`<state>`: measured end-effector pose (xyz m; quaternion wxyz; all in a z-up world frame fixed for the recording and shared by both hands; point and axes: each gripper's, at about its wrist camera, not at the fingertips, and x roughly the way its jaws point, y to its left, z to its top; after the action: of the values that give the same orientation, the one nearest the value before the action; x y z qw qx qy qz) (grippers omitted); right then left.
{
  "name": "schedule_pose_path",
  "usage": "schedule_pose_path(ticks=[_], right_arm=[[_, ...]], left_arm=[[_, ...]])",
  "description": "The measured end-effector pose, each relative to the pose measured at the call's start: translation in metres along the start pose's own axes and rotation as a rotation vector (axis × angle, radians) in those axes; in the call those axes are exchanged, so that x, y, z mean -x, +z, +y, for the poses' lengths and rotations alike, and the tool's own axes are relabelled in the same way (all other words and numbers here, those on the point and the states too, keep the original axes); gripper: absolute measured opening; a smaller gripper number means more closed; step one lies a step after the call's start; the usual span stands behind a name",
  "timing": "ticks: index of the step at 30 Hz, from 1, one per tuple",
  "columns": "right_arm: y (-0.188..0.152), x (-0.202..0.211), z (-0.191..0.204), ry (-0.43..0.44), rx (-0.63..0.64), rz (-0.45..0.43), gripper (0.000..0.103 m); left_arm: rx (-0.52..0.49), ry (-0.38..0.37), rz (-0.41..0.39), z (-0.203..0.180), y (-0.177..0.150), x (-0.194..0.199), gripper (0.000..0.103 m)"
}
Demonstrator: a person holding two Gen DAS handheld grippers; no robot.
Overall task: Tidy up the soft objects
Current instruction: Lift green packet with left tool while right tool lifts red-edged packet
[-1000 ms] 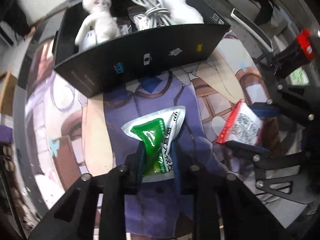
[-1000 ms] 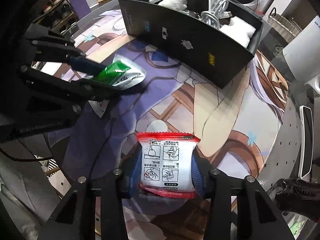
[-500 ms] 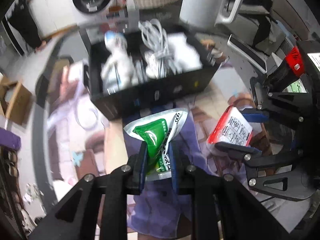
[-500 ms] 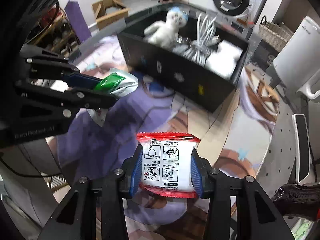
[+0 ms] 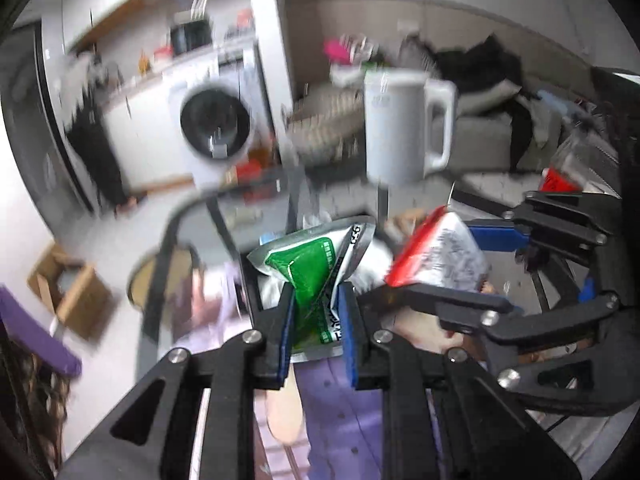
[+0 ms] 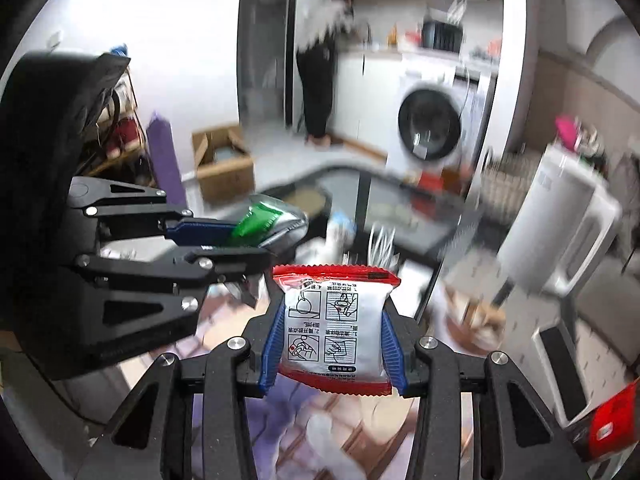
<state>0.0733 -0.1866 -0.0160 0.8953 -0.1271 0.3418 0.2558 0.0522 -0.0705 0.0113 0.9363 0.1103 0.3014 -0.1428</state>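
Green and silver foil, crumpled at the waist: the green pouch (image 5: 312, 276) is pinched between the blue pads of the left gripper (image 5: 314, 320), jaws drawn narrow because the soft pack gives under pressure. The right gripper (image 6: 332, 336) clamps the red-edged white packet (image 6: 334, 328) across its flat width, so its jaws stand wider. Both packs hang clear in the air, side by side, above the printed purple mat (image 6: 304, 436). Judged purpose: carrying both together toward a container. The frames are blurred; the far edge of the tabletop cannot be read clearly.
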Motion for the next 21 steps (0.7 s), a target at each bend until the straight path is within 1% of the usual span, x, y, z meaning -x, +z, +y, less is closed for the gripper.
schedule_pose_path(ticks=[1,2,5,6,8,10,11,12,14,17,21], right_arm=[[0.003,0.009,0.003,-0.007,0.015,-0.053,0.043],[0.004,0.015,0.005,-0.023,0.025,-0.086,0.043],[0.010,0.040,0.010,-0.039,0.037,-0.224,0.043],[0.011,0.047,0.013,-0.057,0.041,-0.252,0.043],[0.012,0.063,0.014,-0.068,0.038,-0.338,0.043],[0.009,0.081,0.015,-0.108,0.013,-0.451,0.043],[0.008,0.086,0.016,-0.102,0.004,-0.485,0.043],[0.007,0.091,0.017,-0.100,0.004,-0.508,0.043],[0.006,0.097,0.020,-0.124,0.004,-0.535,0.043],[0.001,0.103,0.024,-0.127,-0.008,-0.563,0.043],[-0.004,0.107,0.029,-0.132,-0.005,-0.582,0.043]], left_arm=[[-0.014,0.012,-0.043,-0.002,0.001,0.008,0.018],[-0.020,0.014,-0.085,-0.003,0.002,0.017,0.018],[-0.006,0.013,-0.170,-0.001,0.004,0.035,0.018],[-0.002,0.017,-0.197,0.001,0.004,0.040,0.018],[-0.001,0.038,-0.259,0.005,0.003,0.050,0.018],[0.001,0.044,-0.283,0.007,0.001,0.056,0.018],[0.004,0.046,-0.299,0.009,-0.001,0.060,0.018],[0.006,0.047,-0.311,0.010,-0.002,0.063,0.018],[-0.001,0.056,-0.341,0.012,-0.004,0.071,0.018],[-0.006,0.069,-0.377,0.013,-0.008,0.080,0.018],[-0.005,0.067,-0.392,0.014,-0.008,0.087,0.018]])
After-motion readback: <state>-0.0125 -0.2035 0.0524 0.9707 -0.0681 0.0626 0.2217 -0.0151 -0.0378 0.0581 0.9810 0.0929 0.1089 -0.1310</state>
